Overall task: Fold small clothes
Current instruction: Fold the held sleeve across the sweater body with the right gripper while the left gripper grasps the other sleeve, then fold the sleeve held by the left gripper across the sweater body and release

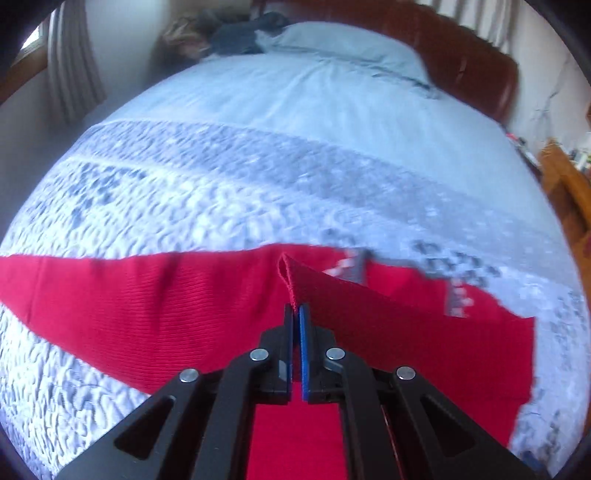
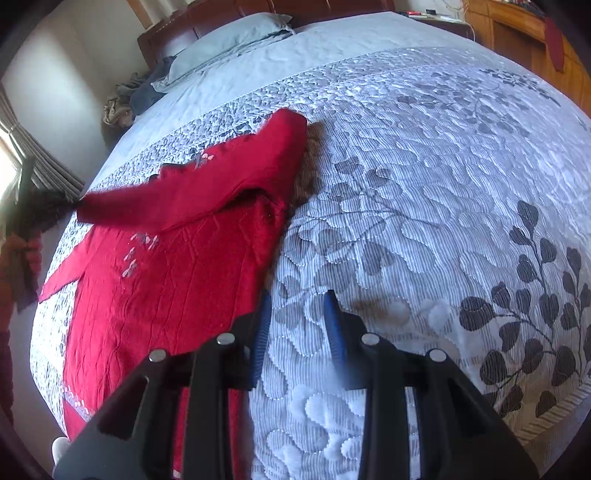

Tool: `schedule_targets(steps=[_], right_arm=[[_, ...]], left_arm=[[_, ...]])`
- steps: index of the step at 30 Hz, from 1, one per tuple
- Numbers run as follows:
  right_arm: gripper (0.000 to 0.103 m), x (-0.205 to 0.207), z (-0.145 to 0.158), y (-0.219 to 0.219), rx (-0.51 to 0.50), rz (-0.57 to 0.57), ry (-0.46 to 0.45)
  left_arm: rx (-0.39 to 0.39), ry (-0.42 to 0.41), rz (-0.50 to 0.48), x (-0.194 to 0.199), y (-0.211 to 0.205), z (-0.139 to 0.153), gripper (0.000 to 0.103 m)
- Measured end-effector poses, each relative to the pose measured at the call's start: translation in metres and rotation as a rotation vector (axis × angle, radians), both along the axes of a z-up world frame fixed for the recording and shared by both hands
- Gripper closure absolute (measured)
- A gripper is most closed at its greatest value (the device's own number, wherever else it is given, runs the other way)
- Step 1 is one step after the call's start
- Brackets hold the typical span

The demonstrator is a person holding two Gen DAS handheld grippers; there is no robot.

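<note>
A small red garment (image 1: 155, 314) with pale embroidery lies spread on the quilted bed. My left gripper (image 1: 295, 310) is shut on a fold of its red edge (image 1: 286, 280) and holds that edge lifted over the rest of the cloth. In the right wrist view the same red garment (image 2: 166, 280) lies at the left, one sleeve (image 2: 184, 199) pulled up and across toward the left. My right gripper (image 2: 297, 306) is open and empty, just right of the garment's edge, over the quilt.
The bed has a grey-white quilt with leaf patterns (image 2: 424, 184). A pale pillow (image 2: 225, 40) and dark clothes (image 2: 136, 96) lie by the brown headboard (image 1: 461, 55). A brown furry patch (image 2: 306, 162) shows beside the garment. Wooden furniture (image 2: 517, 33) stands at the right.
</note>
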State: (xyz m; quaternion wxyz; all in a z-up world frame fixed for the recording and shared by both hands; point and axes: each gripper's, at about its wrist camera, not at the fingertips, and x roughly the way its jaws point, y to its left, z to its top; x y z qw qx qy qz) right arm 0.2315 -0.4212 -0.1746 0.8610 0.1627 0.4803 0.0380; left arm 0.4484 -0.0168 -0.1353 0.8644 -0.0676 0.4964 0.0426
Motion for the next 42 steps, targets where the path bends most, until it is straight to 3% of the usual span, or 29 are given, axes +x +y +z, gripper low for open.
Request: schedule_targets(steps=[5,11,15,18,24,25,27,29,30,31,35,38,42], right_arm=[[0.071,0.025,0.009,0.002,0.021,0.02,0.009],[0.068,0.105,0.009,0.023,0.134,0.103,0.059],[0.07,0.142,-0.007,0.033,0.076,0.099,0.128],[0.074,0.15,-0.029,0.03,0.036,0.071,0.218],[0.074,0.147,-0.042,0.031,0.016,0.065,0.211],[0.073,0.148,-0.041,0.031,0.017,0.065,0.214],[0.069,0.149,-0.033,0.027,0.055,0.053,0.209],[0.057,0.134,-0.016,0.024,0.104,0.035,0.158],[0.052,0.124,-0.006,0.024,0.118,0.034,0.117],[0.051,0.117,0.0,0.026,0.116,0.039,0.094],[0.051,0.079,0.008,0.046,-0.045,0.078,0.108],[0.051,0.062,-0.001,0.064,-0.071,0.115,0.134],[0.051,0.051,-0.008,0.084,-0.096,0.157,0.134]], left_arm=[[-0.004,0.079,0.094,0.0,0.039,-0.047,0.1],[0.052,0.091,0.011,-0.002,0.025,-0.058,0.099],[0.055,0.105,0.008,0.002,0.031,-0.066,0.092],[0.033,0.096,0.007,0.001,0.034,-0.071,0.091],[0.039,0.078,-0.009,-0.002,0.033,-0.076,0.091],[0.029,0.08,-0.013,-0.002,0.034,-0.074,0.09],[-0.024,0.093,-0.015,-0.006,0.044,-0.063,0.078],[-0.08,0.068,0.014,-0.018,0.065,-0.043,0.051],[-0.112,0.035,0.029,-0.03,0.082,-0.031,0.032],[-0.12,0.017,0.04,-0.038,0.095,-0.023,0.028],[-0.059,0.04,0.151,-0.074,0.182,-0.012,0.027],[-0.023,0.117,0.295,-0.092,0.252,-0.024,0.027],[-0.138,0.16,0.457,-0.103,0.325,-0.043,0.029]])
